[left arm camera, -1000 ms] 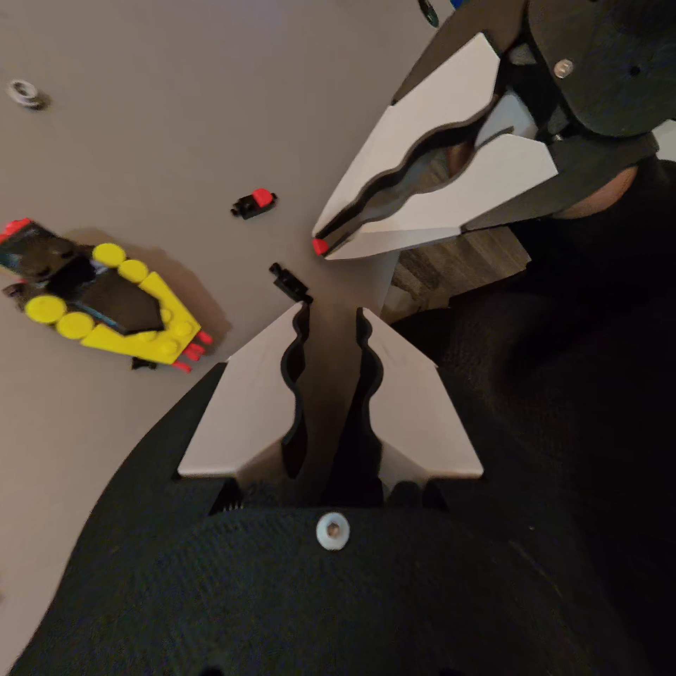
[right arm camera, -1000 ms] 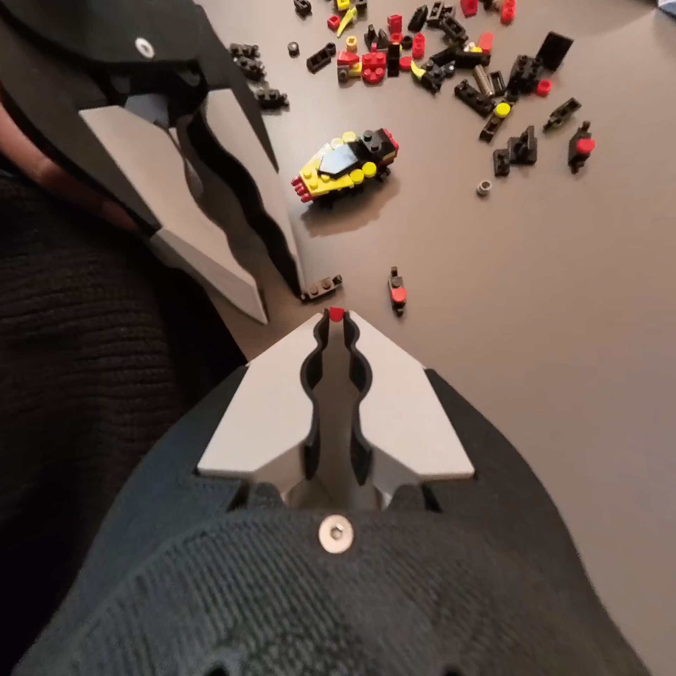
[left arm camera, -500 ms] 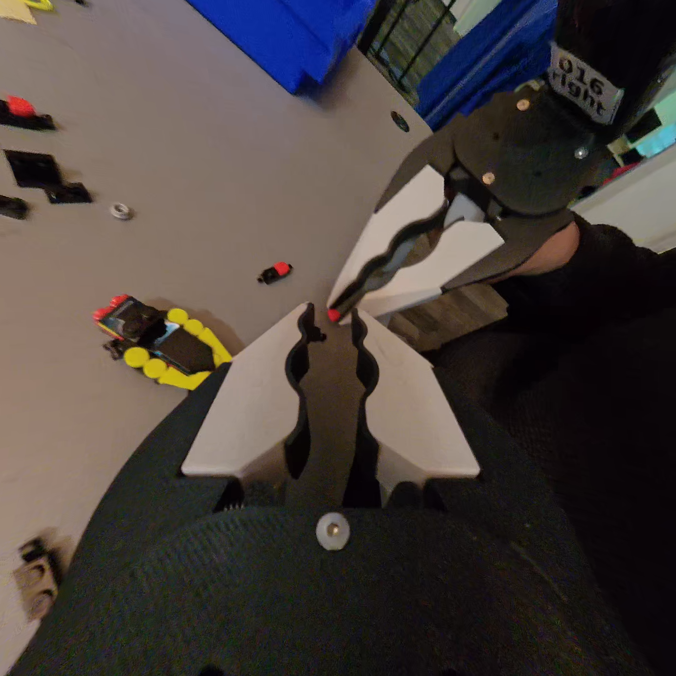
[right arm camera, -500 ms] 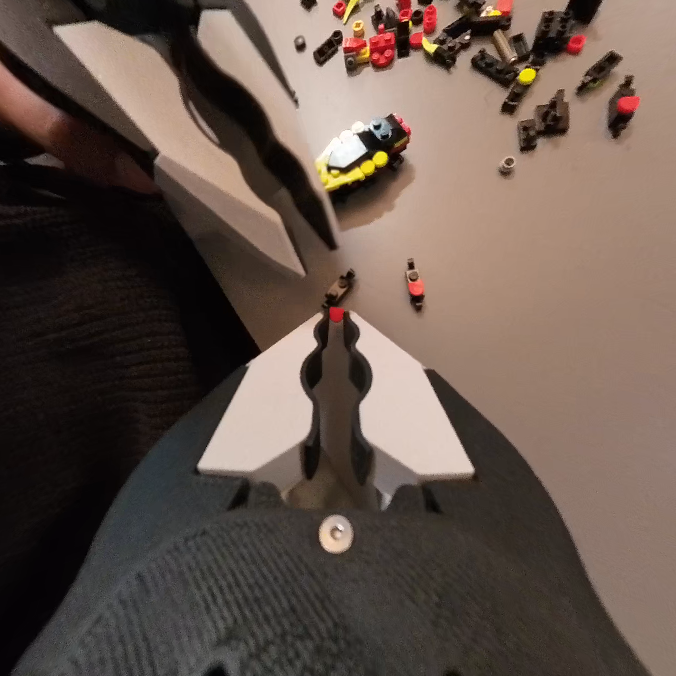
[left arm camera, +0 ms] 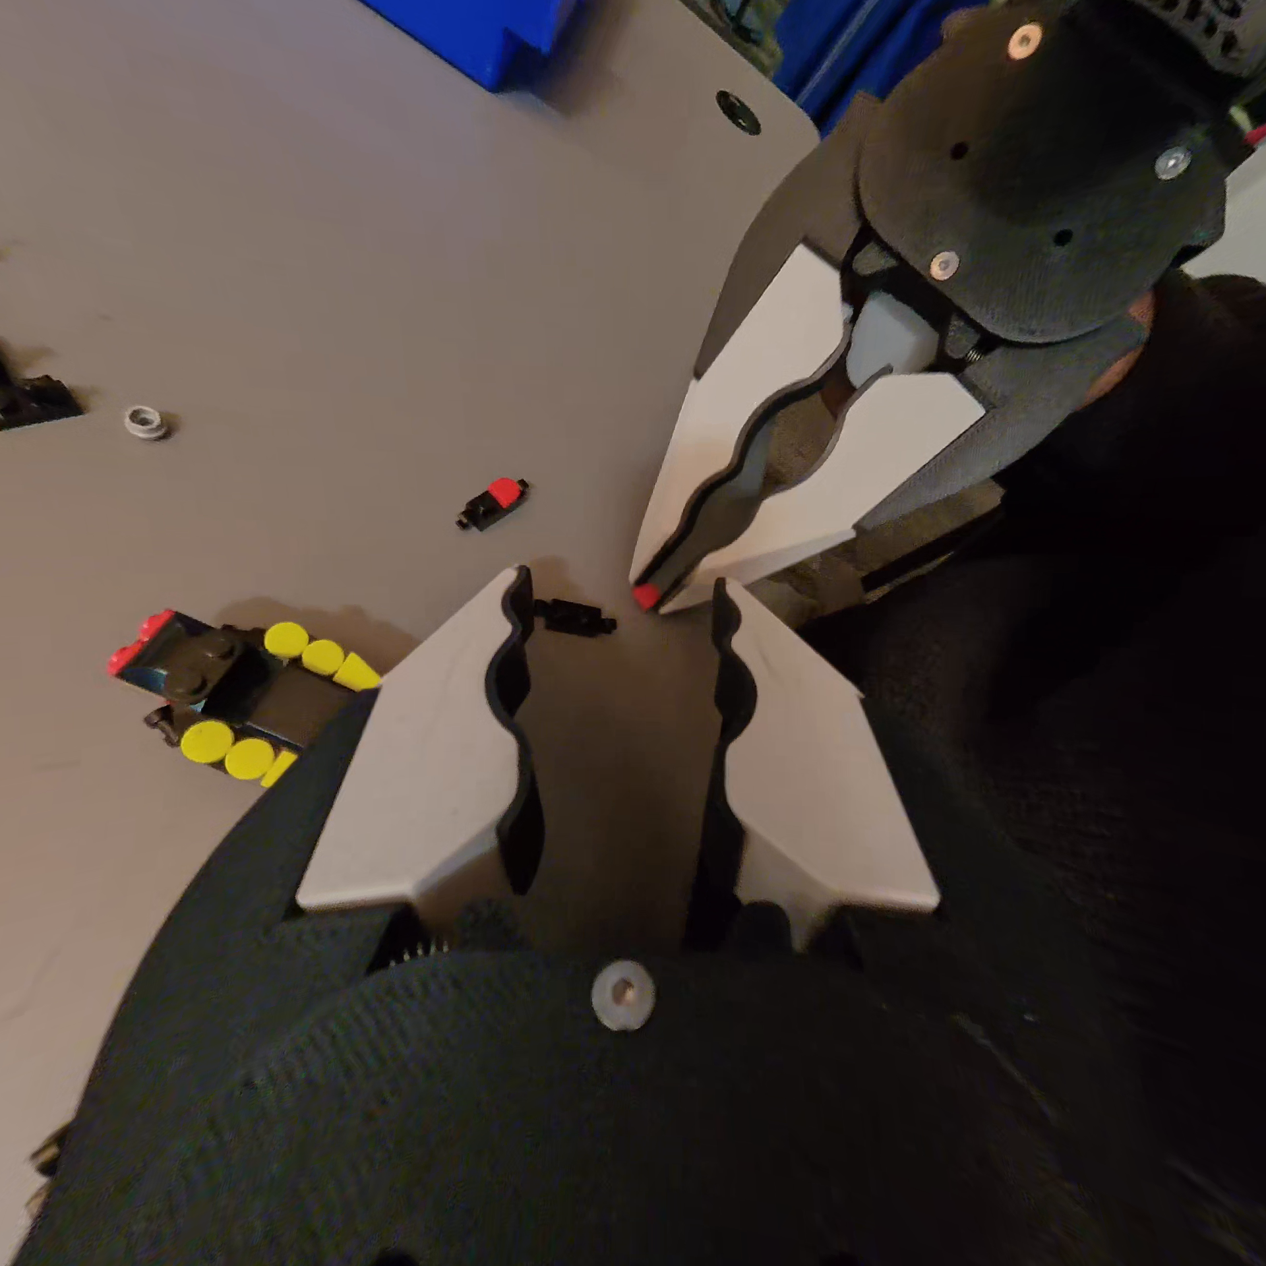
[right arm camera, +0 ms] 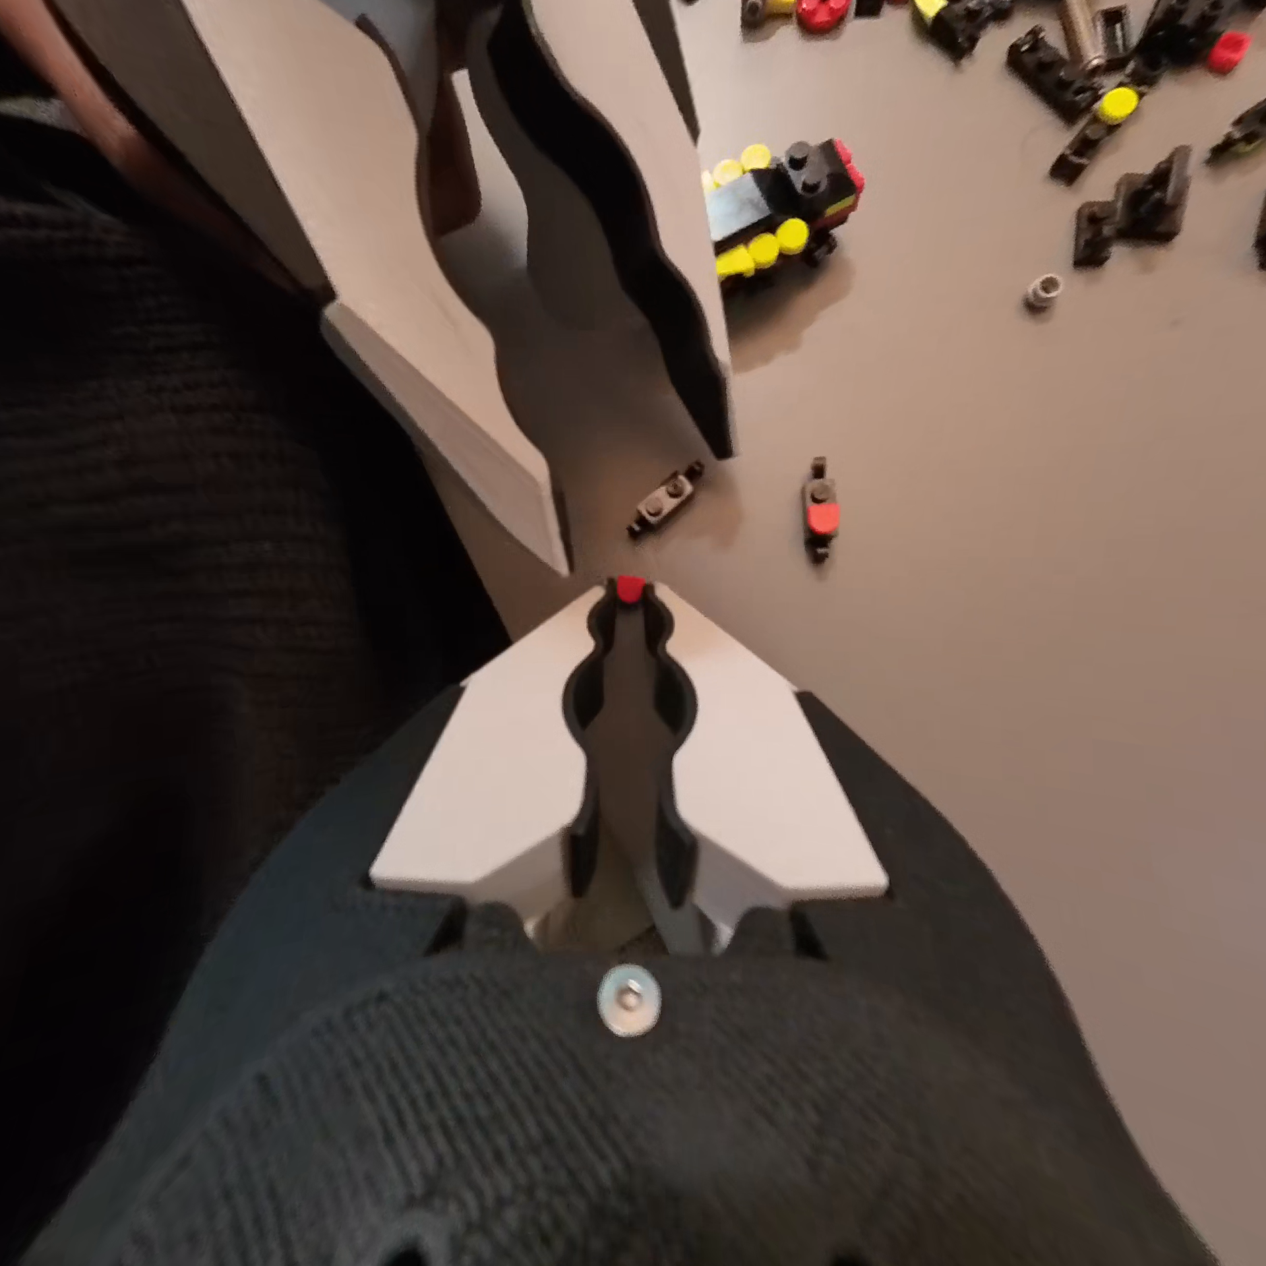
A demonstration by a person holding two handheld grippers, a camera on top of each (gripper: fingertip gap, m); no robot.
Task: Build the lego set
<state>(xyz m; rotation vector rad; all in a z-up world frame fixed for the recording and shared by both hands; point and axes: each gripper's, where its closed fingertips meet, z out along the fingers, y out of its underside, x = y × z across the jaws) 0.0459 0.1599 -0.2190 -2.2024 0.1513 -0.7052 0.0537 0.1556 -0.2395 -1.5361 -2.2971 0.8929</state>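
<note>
My left gripper (left arm camera: 620, 592) is open wide and holds nothing. A small black brick piece (left arm camera: 574, 616) lies on the grey table (left arm camera: 356, 288) just off its left fingertip (left arm camera: 515, 589); it also shows in the right wrist view (right arm camera: 666, 499). My right gripper (right arm camera: 630, 590) is shut on a small red piece (right arm camera: 630, 589) pinched at its fingertips. In the left wrist view the right gripper (left arm camera: 651, 594) comes in from the upper right, the red piece (left arm camera: 644, 594) at its tip, close to my left gripper's right fingertip.
A yellow, black and red brick model (left arm camera: 233, 692) sits to the left, also in the right wrist view (right arm camera: 781, 205). A black piece with a red cap (left arm camera: 493, 501) (right arm camera: 821, 508) lies nearby. A small grey ring (left arm camera: 145, 421), several loose bricks (right arm camera: 1096, 82) and a blue bin (left arm camera: 479, 34) are farther off.
My left gripper has opened wide and moved down towards the small black piece. The right gripper keeps its hold on the red piece and has come closer to the left fingertips.
</note>
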